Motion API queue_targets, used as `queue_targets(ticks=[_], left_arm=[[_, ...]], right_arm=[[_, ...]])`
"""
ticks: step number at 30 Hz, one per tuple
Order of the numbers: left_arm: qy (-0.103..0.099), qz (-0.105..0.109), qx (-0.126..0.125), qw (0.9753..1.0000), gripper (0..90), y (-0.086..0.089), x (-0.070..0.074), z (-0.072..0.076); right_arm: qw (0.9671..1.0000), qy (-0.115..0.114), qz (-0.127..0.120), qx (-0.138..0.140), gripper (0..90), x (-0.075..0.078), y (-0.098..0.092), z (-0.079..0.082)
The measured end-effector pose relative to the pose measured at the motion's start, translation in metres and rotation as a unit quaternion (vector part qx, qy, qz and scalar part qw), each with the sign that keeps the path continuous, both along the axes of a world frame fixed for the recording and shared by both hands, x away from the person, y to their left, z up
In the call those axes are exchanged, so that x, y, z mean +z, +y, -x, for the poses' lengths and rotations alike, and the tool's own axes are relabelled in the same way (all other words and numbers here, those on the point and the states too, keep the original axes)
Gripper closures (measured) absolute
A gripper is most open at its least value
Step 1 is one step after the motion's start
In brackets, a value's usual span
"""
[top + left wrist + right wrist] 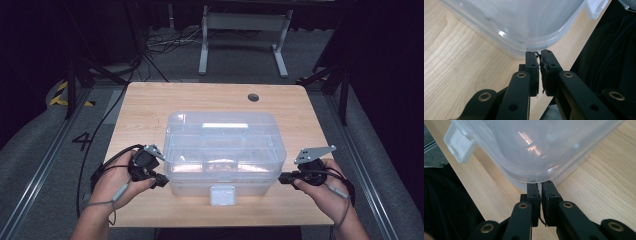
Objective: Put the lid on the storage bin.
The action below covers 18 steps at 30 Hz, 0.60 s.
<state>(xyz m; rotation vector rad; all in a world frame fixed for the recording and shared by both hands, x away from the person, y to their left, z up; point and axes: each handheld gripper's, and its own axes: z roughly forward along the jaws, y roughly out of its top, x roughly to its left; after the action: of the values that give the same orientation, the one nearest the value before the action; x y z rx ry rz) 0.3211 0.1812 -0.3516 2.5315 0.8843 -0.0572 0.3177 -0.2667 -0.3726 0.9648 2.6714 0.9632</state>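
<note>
clear lidded box [225, 150] sat mid-table [150, 105], latch [222, 195] facing the person. left gripper [539, 55] and right gripper [539, 186], jaws pressed together, empty, tucked under the lid's near corners. likely lifting: raise both evenly.

A lab: black curtains [30, 60], floor rails [35, 170], loose cables [170, 42]

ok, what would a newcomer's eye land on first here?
The big clear plastic storage box with its lid on, sitting mid-table toward the near edge of the wooden table, its white latch facing the person. Next, the left gripper and right gripper, each at a near corner of the box, jaws closed with the tips right under the lid's rim.
</note>
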Motion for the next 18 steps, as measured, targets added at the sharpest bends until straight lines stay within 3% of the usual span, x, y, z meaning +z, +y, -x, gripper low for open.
queue_targets(ticks=[10, 14, 18], left_arm=[[0.008, -0.015, 0.003, 0.9999, 85.8, -0.0008, -0.0028, -0.0018], [-0.004, -0.028, 0.01, 0.9996, 85.3, -0.0001, -0.0025, 0.0001], [-0.011, -0.02, 0.021, 0.9995, 84.0, 0.0055, -0.0008, 0.0032]], right_arm=[[0.9999, 0.007, 0.012, 0.002, 85.6, -0.0006, -0.0004, 0.0008], [0.9997, 0.013, 0.021, 0.005, 85.1, -0.0007, -0.0018, 0.0012], [0.9998, 0.014, 0.007, 0.012, 83.6, 0.0058, -0.0057, 0.0022]])
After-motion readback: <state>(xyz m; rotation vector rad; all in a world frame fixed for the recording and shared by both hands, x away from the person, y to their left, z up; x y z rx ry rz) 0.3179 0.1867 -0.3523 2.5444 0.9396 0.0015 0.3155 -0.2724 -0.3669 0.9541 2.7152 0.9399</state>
